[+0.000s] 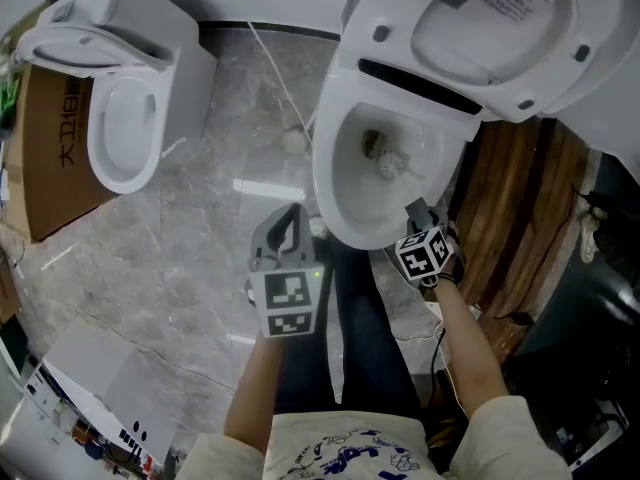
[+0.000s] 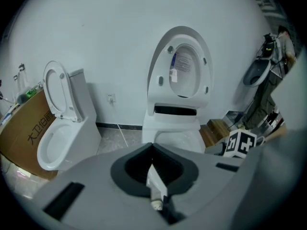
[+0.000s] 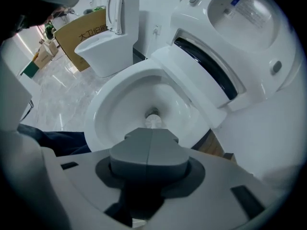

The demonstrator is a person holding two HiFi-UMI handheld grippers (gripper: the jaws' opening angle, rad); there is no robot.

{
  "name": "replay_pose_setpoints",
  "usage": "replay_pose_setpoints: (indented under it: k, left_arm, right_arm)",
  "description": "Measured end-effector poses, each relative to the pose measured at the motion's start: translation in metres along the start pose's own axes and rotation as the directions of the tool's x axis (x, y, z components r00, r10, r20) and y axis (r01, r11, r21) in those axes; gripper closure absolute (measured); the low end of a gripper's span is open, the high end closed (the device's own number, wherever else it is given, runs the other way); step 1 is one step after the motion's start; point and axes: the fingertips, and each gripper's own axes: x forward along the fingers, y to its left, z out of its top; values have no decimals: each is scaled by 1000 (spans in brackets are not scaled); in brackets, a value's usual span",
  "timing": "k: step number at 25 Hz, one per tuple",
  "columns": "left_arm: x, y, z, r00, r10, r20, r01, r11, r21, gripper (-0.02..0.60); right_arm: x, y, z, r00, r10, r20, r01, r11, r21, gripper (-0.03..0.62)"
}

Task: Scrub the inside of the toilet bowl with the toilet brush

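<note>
- Two jaws of the right gripper [image 3: 148,137] are pressed tight together. They hold the handle of the toilet brush [image 1: 392,166].
- The white brush head sits low inside the toilet bowl [image 1: 328,183], close to the drain hole at the bottom.
- The left gripper [image 1: 290,230] has its jaws apart, with nothing in them. It hangs over the floor [image 1: 190,248], just beside the bowl.
- The seat and lid [image 1: 500,23] stand up, so the bowl is wide open.
- I think the scrubbing step is the one in hand.
- Next, I think the brush must press on the bowl's sides and go round, up to under the rim. It needs a tight hold so the handle does not slip.
</note>
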Motion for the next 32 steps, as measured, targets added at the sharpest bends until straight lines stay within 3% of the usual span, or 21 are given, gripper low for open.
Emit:
replay_pose_setpoints:
  k: [6, 9, 14, 16, 23, 32]
  left_arm:
    - [2, -3, 2, 1000, -1, 4, 1, 1000, -10, 580]
    - [2, -2, 2, 1000, 5, 2, -5, 1000, -17, 580]
    - [4, -3, 5, 1000, 6, 5, -6, 1000, -17, 580]
    - [4, -4, 6, 1000, 5, 6, -5, 1000, -15, 580]
    - [6, -8, 7, 1000, 1, 8, -1, 1000, -9, 580]
    - [5, -9, 7, 1000, -4, 8, 4, 1000, -1, 580]
  right_arm:
    - [4, -42, 18, 997, -74, 22, 75, 996, -52, 428]
    - [4, -56, 32, 994, -106, 39, 111, 985, -132, 428]
    - [1, -71, 58, 981, -168, 96, 191, 910, -368, 428]
    - [0, -73, 65, 977, -175, 121, 210, 886, -414, 428]
    - [2, -71, 71, 974, -177, 139, 219, 890, -401, 428]
    - [2, -64, 26, 983, -178, 45, 184, 933, -310, 428]
